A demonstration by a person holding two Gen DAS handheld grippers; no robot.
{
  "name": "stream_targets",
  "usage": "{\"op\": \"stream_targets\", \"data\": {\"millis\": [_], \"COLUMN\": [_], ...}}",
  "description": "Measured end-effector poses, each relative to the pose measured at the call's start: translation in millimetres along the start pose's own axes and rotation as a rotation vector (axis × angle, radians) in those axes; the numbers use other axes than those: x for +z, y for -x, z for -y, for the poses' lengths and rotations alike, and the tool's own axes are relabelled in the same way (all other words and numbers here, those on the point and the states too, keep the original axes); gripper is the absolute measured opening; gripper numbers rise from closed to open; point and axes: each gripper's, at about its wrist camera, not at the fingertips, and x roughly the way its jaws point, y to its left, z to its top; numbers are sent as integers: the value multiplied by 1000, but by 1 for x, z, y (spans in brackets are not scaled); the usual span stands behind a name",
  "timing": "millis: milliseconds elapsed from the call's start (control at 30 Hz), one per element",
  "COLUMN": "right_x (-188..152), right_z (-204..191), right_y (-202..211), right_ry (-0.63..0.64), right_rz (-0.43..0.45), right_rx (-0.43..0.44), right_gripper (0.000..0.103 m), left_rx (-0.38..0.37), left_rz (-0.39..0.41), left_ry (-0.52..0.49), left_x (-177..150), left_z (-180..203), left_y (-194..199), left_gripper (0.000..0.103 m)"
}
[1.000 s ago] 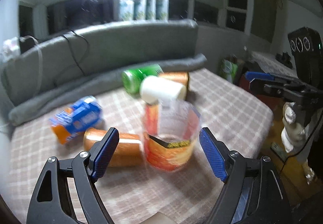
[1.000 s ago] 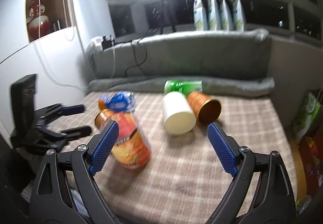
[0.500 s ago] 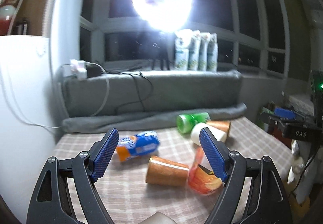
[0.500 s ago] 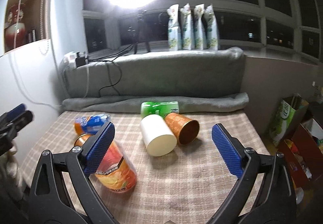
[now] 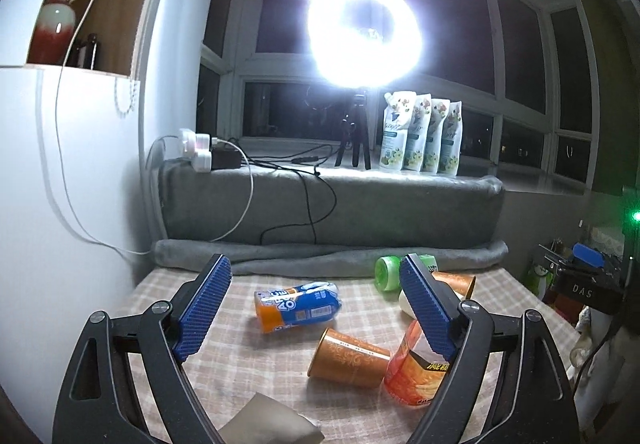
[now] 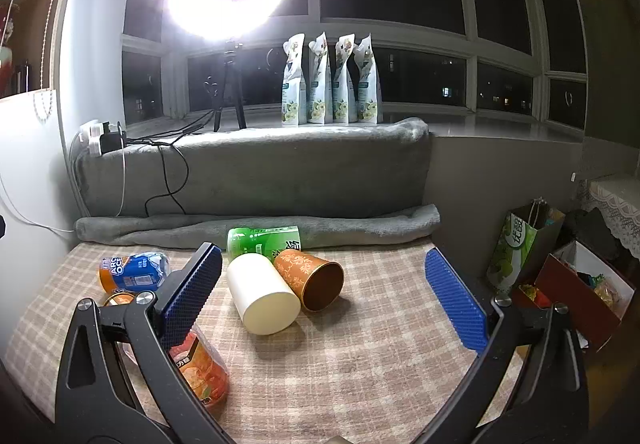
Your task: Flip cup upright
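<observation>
a clear plastic cup (image 6: 200,372) printed in orange and red stands upright on the checked table (image 6: 360,364), near its front left edge, open mouth up, just beside an orange paper cup (image 5: 348,358) lying on its side.

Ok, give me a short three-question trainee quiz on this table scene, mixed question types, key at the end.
1. True or false: the white cup stands upright.
2. Which lies against the white cup's right side? A) patterned orange cup B) blue-and-orange can C) orange printed cup
3. Fill in: both the left gripper and the right gripper are ____ and hold nothing.

Key: 1 false, it lies on its side; 2 A; 3 open.
</observation>
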Motion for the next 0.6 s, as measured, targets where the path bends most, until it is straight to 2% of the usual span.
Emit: {"op": "stream_targets", "data": {"millis": [600], "right_x": [3], "right_z": [-2], "right_y": [7], "right_ry": [-3], "right_rz": [24], "right_rx": [-12], "right_gripper": [103], "left_rx": [13], "left_rz": [6], "left_ry": [-4], "left_x": [-1], "left_z": [0], "left_y": [3], "left_gripper": [87]}}
